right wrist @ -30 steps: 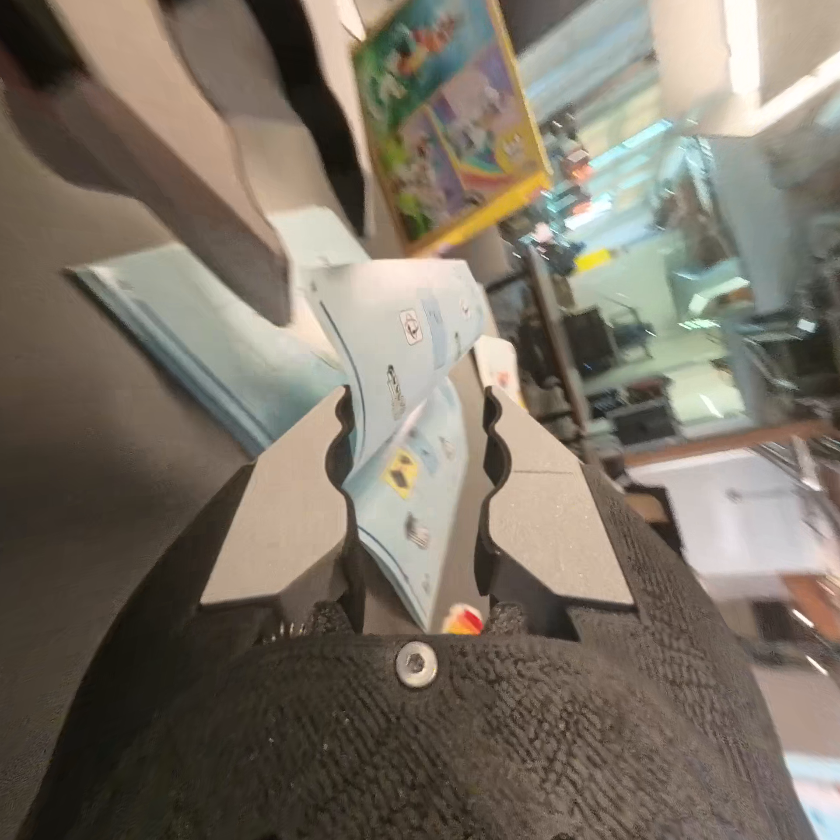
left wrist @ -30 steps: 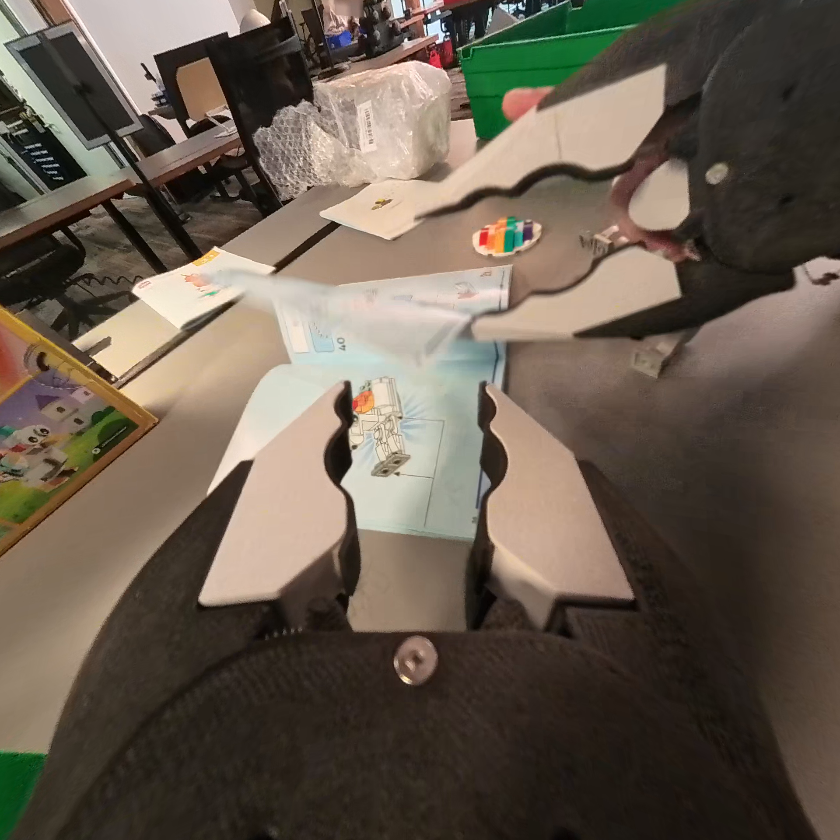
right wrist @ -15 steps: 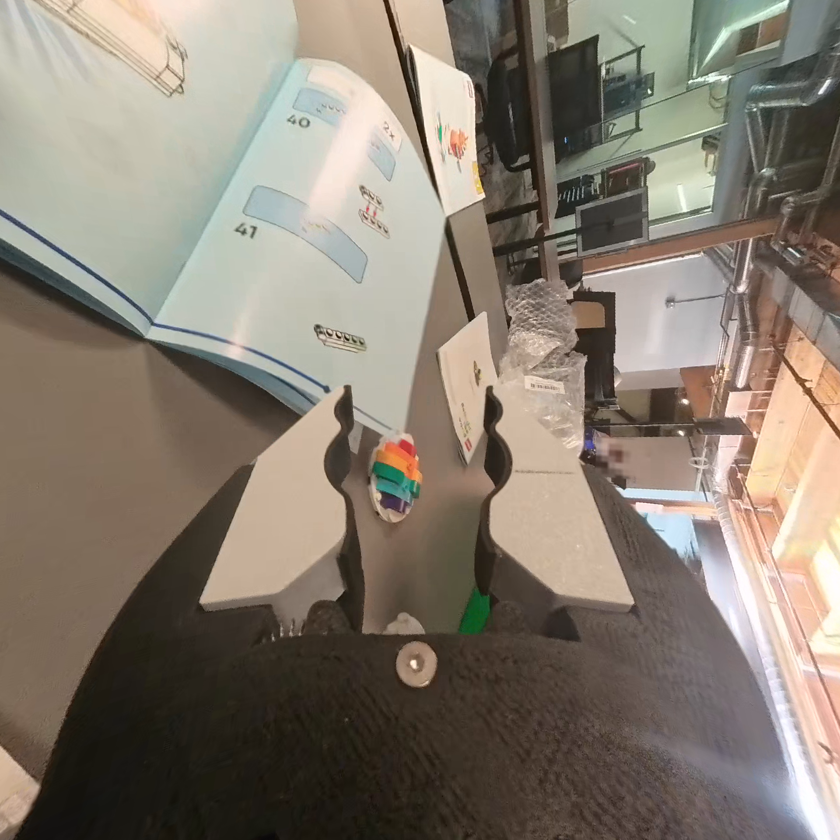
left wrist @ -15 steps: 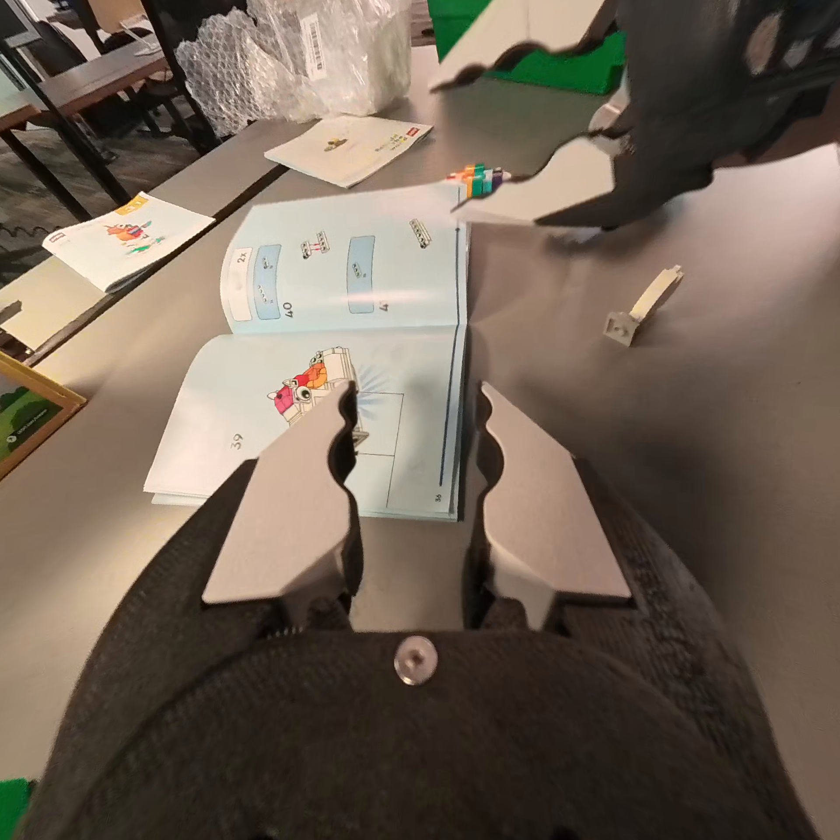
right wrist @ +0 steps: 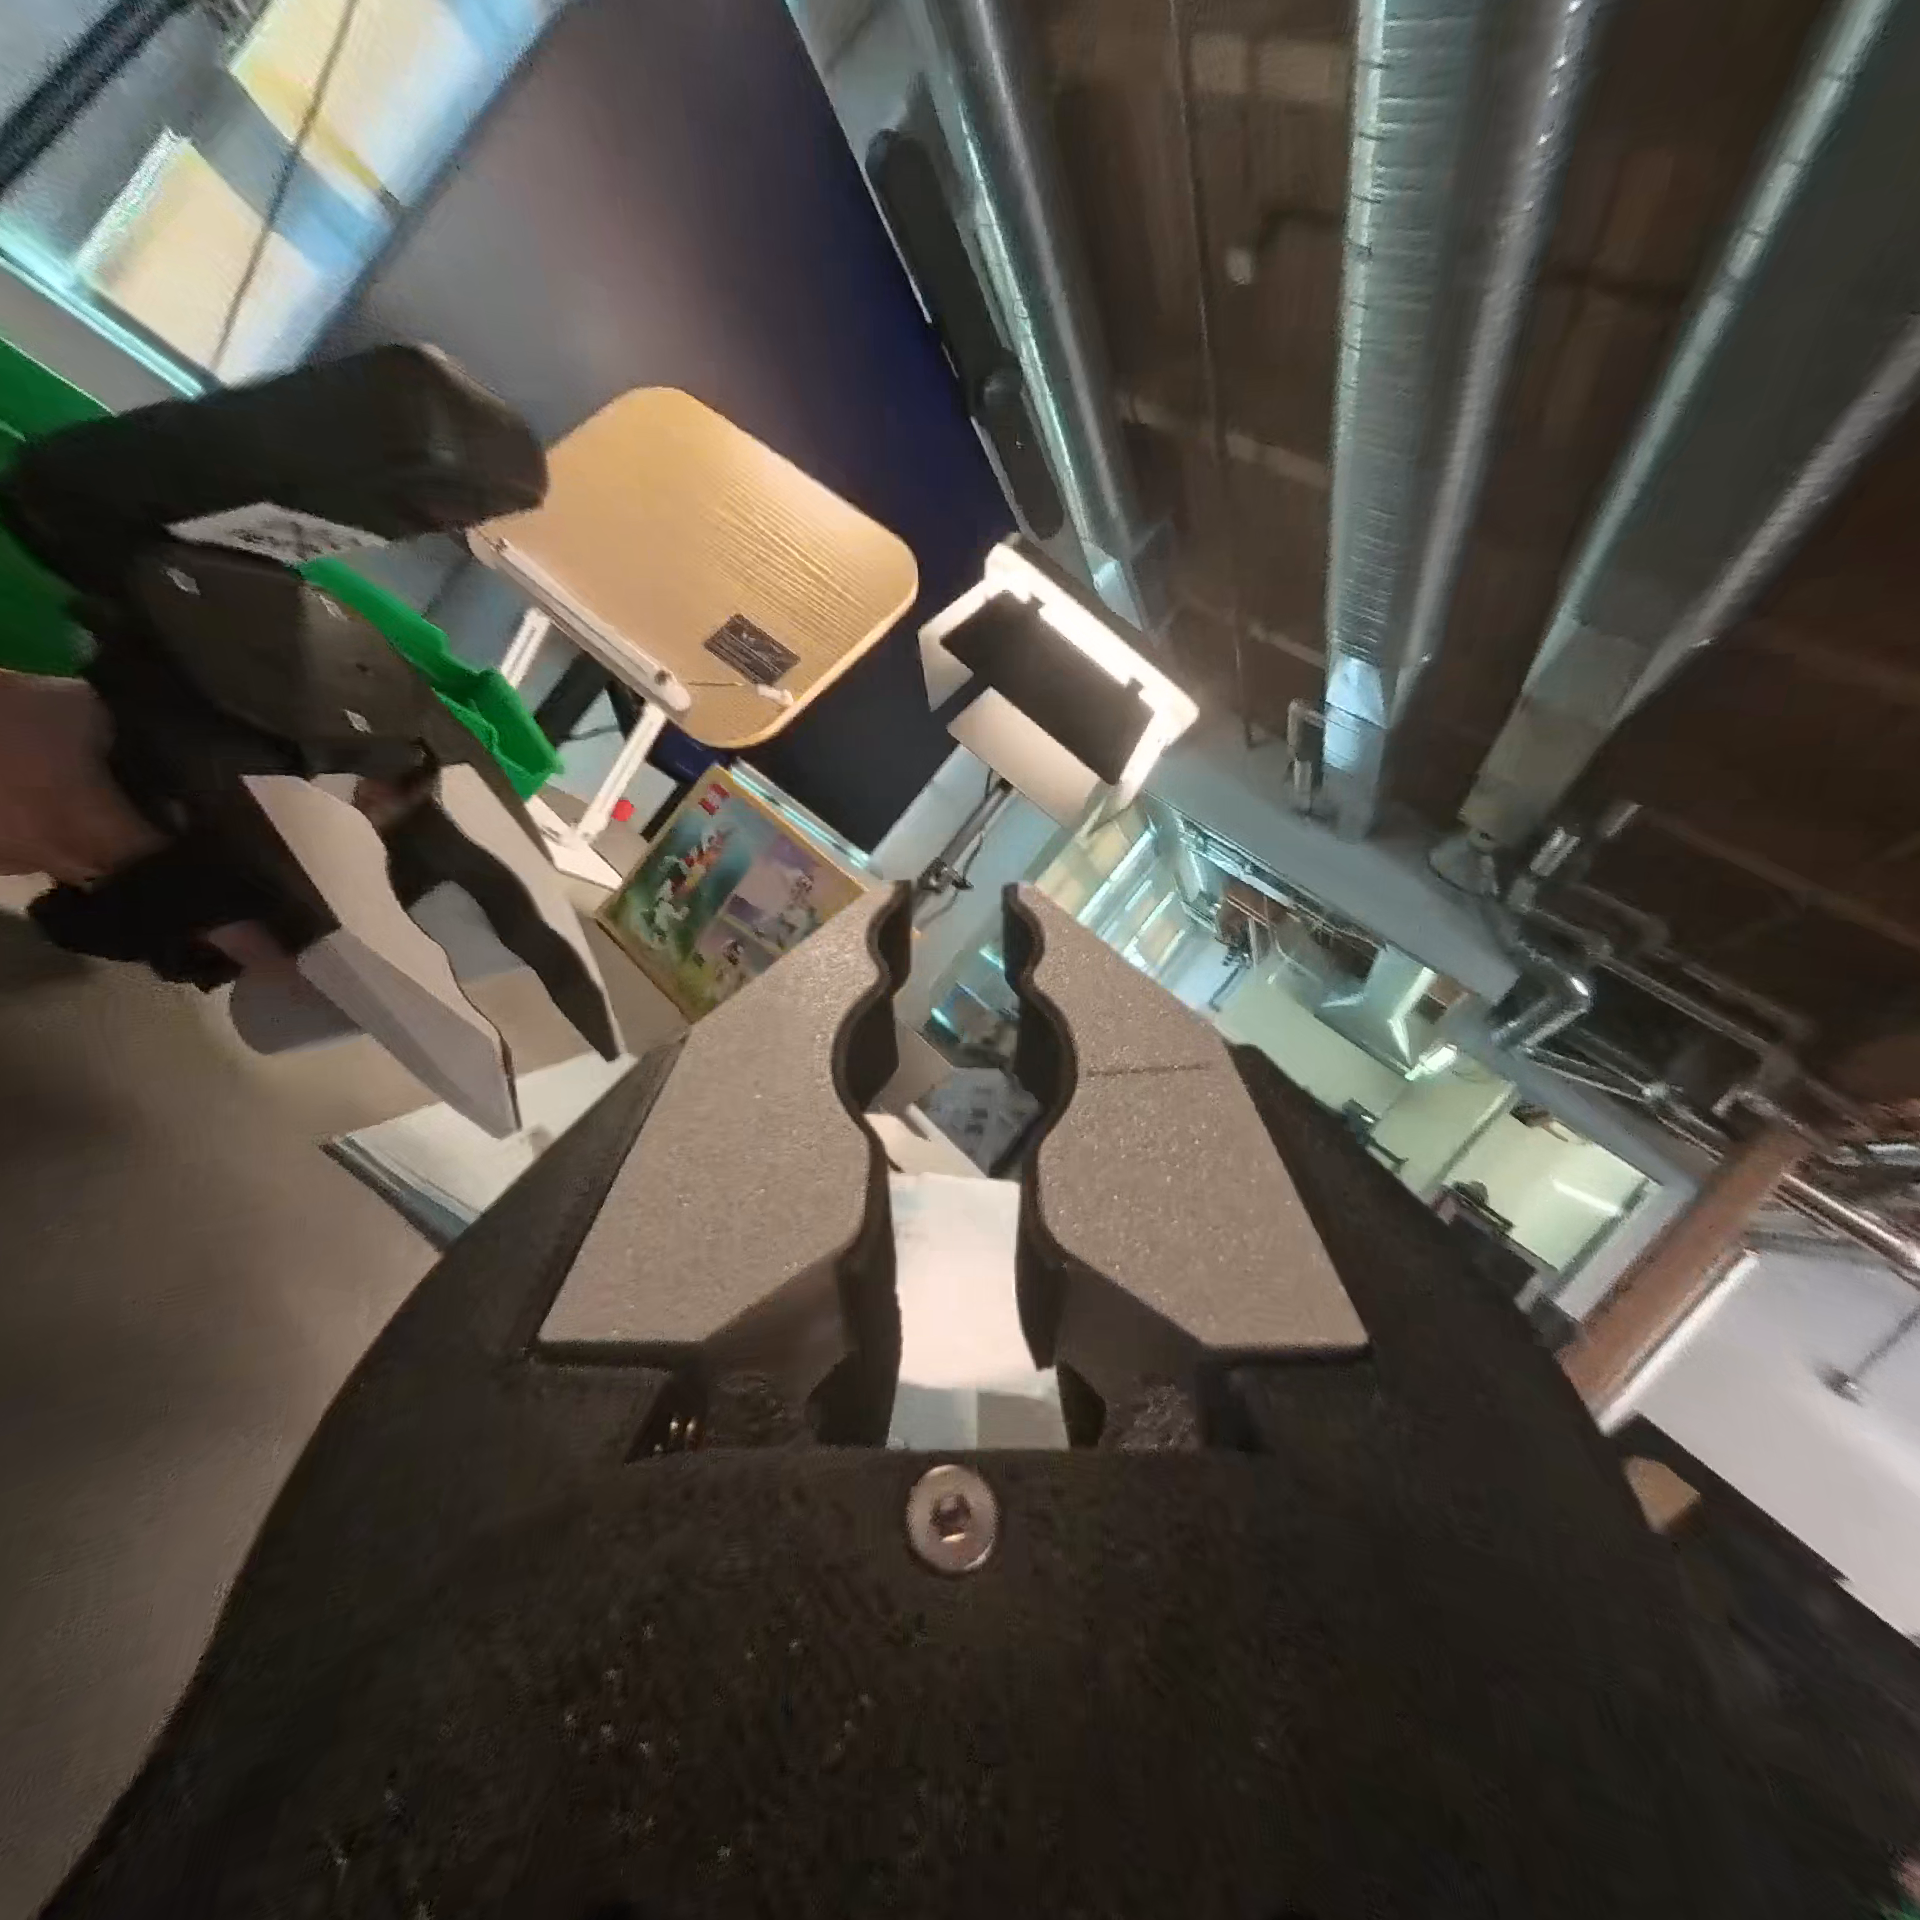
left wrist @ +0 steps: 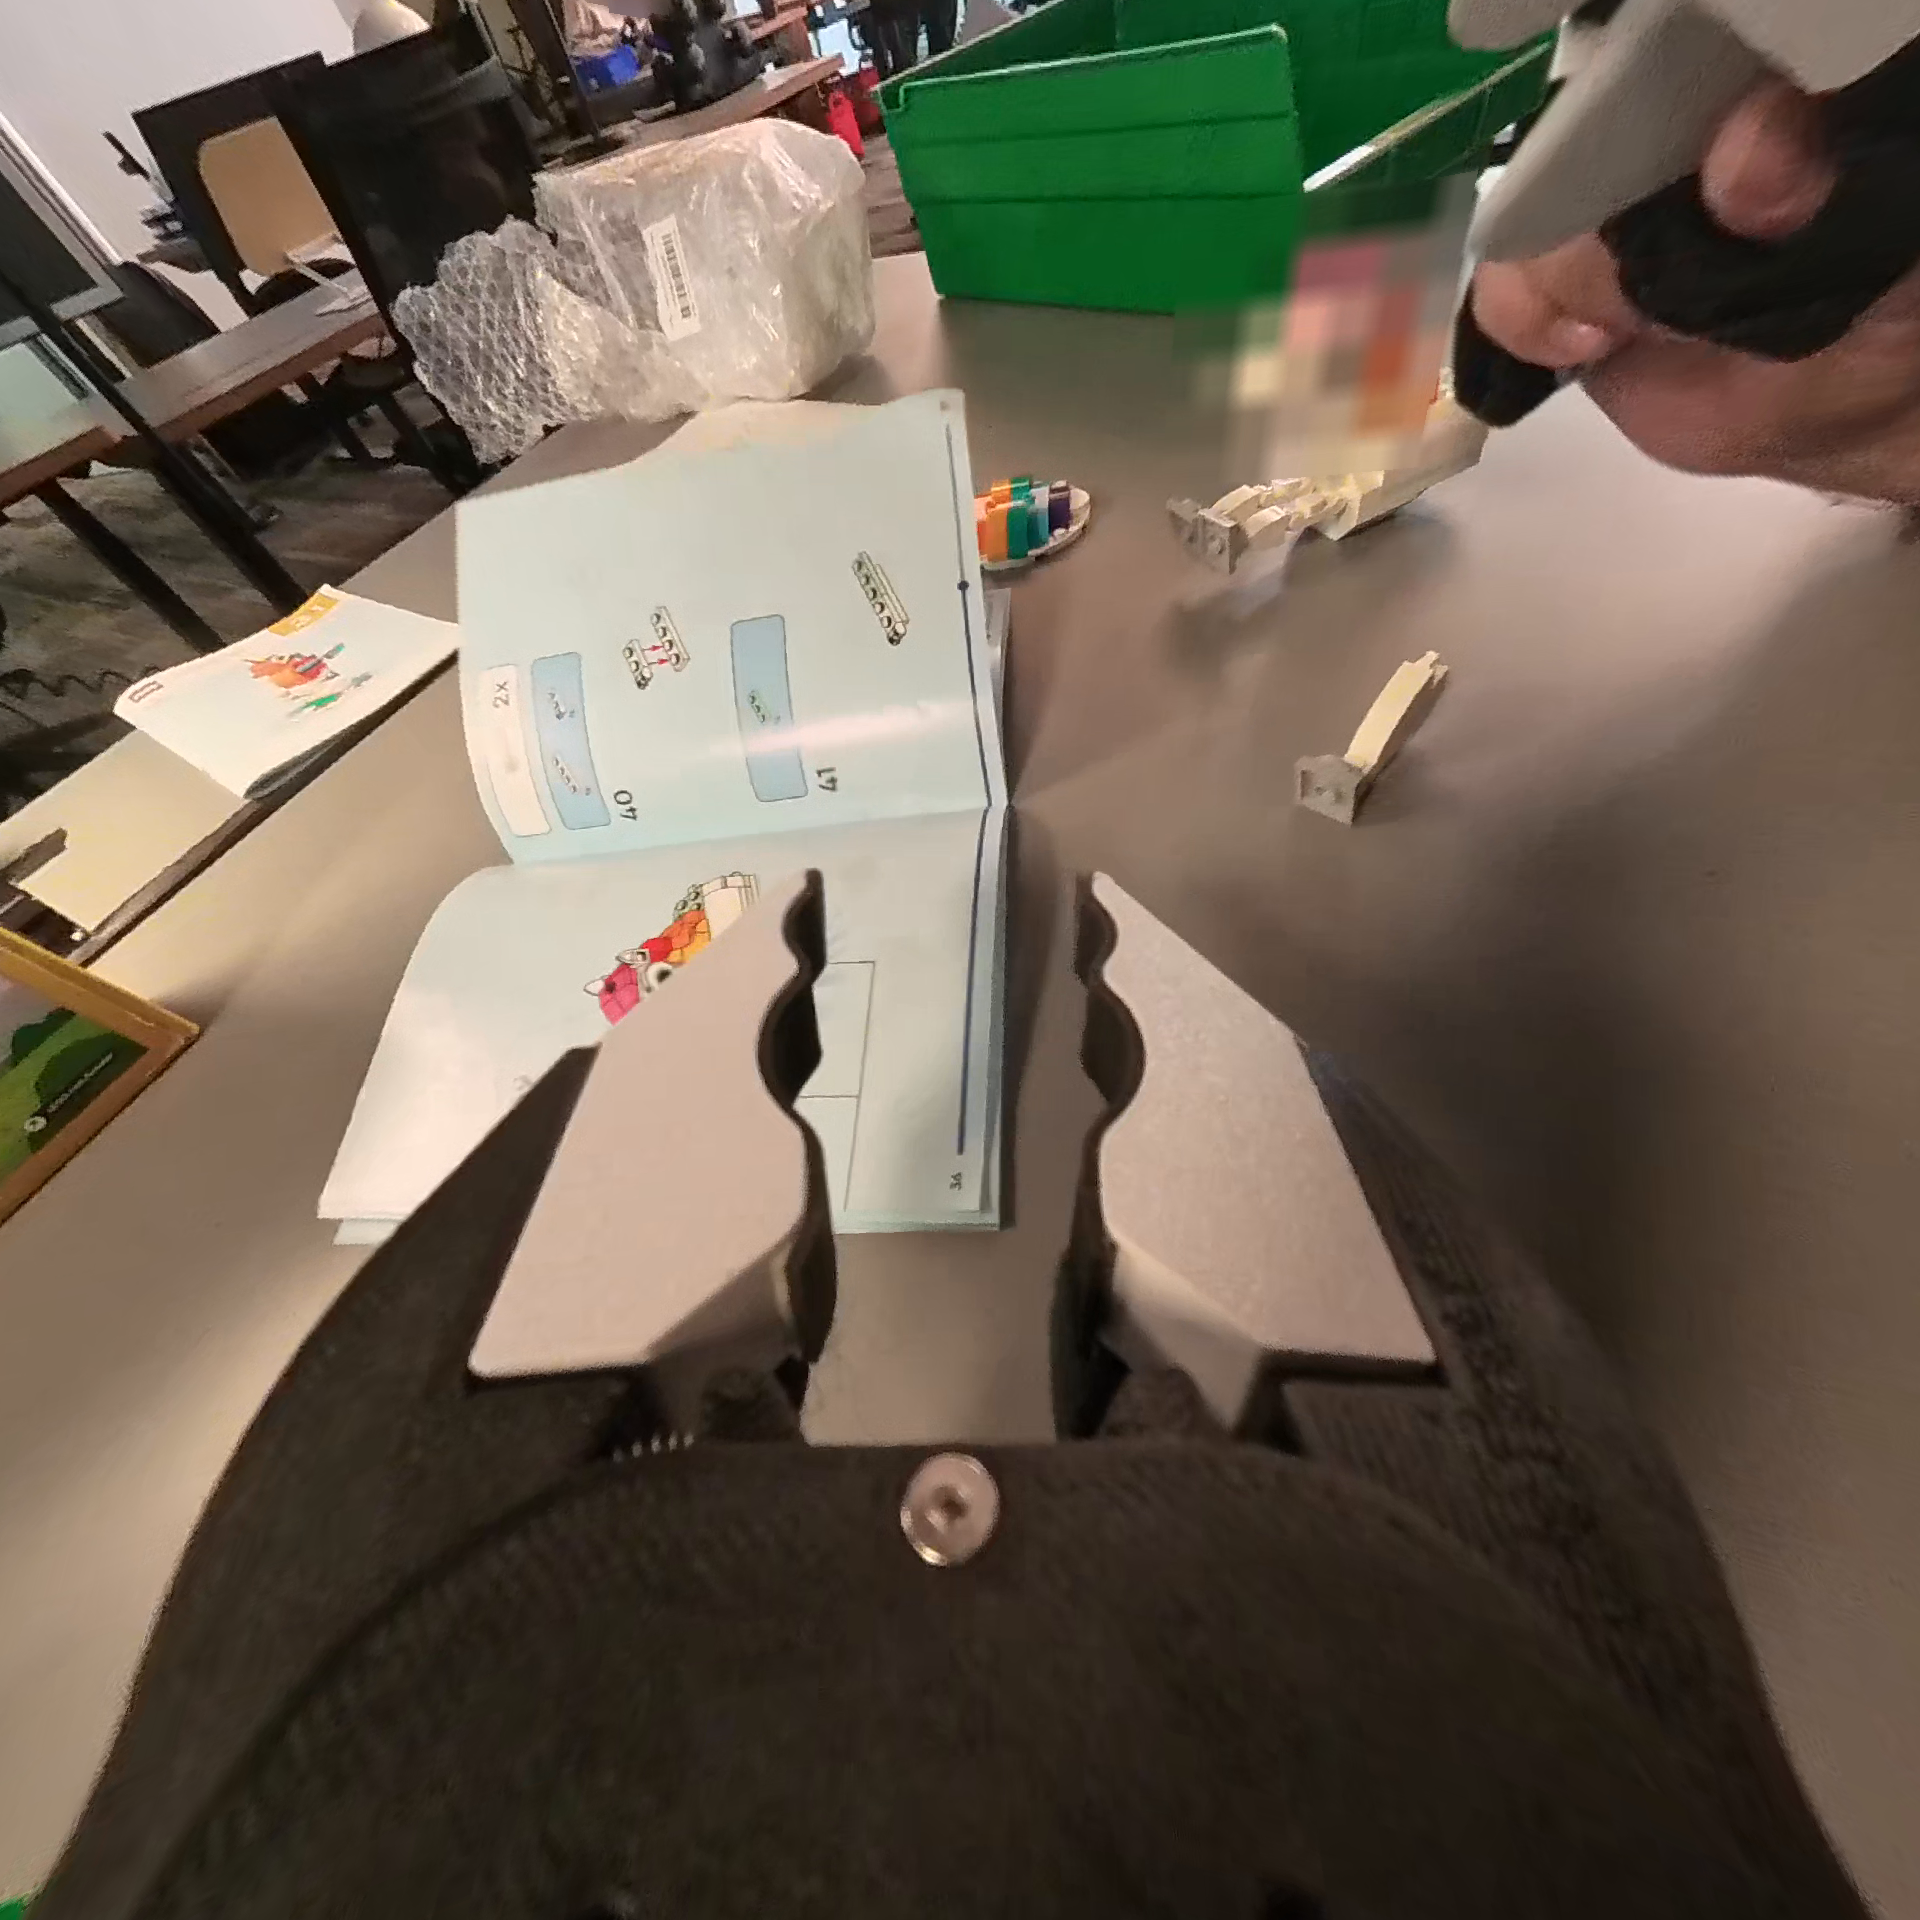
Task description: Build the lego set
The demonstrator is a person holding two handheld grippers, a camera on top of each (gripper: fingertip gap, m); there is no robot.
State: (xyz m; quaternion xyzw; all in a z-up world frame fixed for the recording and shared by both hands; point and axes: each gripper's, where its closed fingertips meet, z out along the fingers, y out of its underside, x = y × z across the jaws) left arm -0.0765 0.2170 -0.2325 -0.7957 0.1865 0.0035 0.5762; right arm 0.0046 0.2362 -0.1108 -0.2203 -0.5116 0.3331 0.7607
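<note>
My left gripper (left wrist: 945, 894) is open and empty above the near page of the open light-blue instruction booklet (left wrist: 727, 707). It also shows in the right wrist view (right wrist: 556, 1070). A white lego assembly (left wrist: 1278, 514) lies far right of the booklet, blurred. Its far end reaches the black tip of my right gripper, held by a hand (left wrist: 1714, 343). In the right wrist view my right gripper (right wrist: 958, 904) has its jaws drawn close on something white (right wrist: 966, 1299). A rainbow-striped piece on a white round plate (left wrist: 1029, 509) and a white curved piece (left wrist: 1371, 738) lie on the grey table (left wrist: 1507, 1039).
Green bins (left wrist: 1091, 156) and a bubble-wrapped package (left wrist: 675, 260) stand at the back of the table. A second booklet (left wrist: 281, 686) and the set's box (left wrist: 62, 1081) lie at the left. The box also shows in the right wrist view (right wrist: 727, 894). My hands' fingertips stand some 15 cm from each other. To the white curved piece (left wrist: 1371, 738): left tips about 10 cm, right tips about 15 cm.
My right gripper has left the booklet's page, swung away to the right near the white assembly, and its jaws have narrowed. The page has settled. My left gripper stays open.
</note>
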